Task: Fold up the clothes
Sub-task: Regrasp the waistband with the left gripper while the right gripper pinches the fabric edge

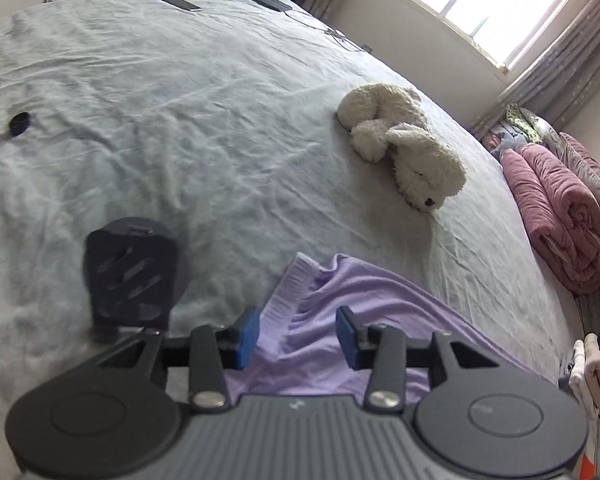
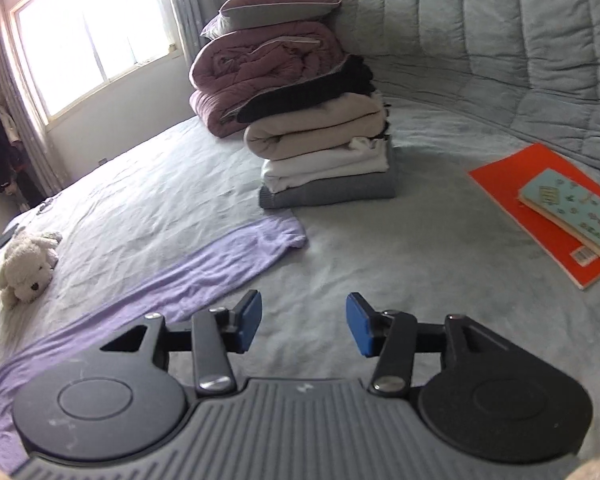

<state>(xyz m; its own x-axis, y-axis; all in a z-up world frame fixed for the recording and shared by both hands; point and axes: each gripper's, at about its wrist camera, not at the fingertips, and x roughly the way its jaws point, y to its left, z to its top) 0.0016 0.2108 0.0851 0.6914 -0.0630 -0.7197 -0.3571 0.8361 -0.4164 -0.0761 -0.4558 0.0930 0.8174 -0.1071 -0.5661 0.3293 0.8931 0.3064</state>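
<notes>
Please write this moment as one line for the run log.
step: fold | left gripper: open above lilac garment | right gripper: open, empty | garment: flat on bed

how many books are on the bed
2: a teal book lying on top of a larger orange book, both on the bed's right side. Others may be out of view.

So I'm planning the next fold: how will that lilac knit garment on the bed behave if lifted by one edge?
The lilac knit garment will probably hang limp; it already lies rumpled in soft folds. It looks thin, so likely light. Its ribbed hem may stretch, and dragging could wrinkle the pale bedsheet.
</notes>
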